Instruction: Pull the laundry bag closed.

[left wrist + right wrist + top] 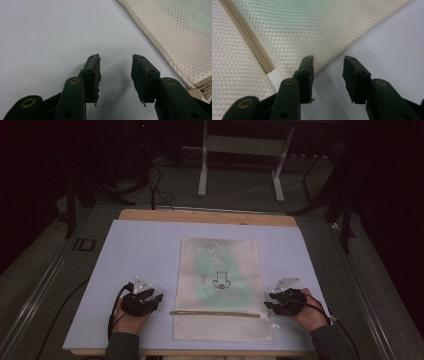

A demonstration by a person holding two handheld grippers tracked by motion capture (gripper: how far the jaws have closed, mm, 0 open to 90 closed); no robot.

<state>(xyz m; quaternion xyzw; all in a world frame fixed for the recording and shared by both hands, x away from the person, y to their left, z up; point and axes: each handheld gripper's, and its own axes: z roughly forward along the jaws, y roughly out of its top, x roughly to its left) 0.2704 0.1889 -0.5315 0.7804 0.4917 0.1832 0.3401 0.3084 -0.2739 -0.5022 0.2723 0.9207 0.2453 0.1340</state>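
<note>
Two grippers are in my hands, and both stand wide open with nothing between the jaws. My left gripper (148,299) rests on the pale blue mat (140,250), just beside the left edge of the mesh bag (220,270), but apart from it. My right gripper (280,302) is at the right edge of the bag, near the end of the zipper (215,313).

The bag lies flat in the middle of the mat, between my two hands. Its long axis runs from near to far, and the zipper crosses it from left to right, close to the near end. Something green shows faintly through the mesh.

In the right gripper view, the edge of the mesh bag (287,30) passes just in front of one jaw tip, and the zipper (249,40) ends at a small white tab (275,77) close beside that jaw. In the left gripper view, the mesh bag (180,32) lies off to the side, with bare mat (50,37) ahead of the jaws.

I judge that my right gripper is the nearer one to the zipper end, so it needs only a short move inward, to the left, to reach it. My left gripper has to turn right toward the bag edge to hold it.
</note>
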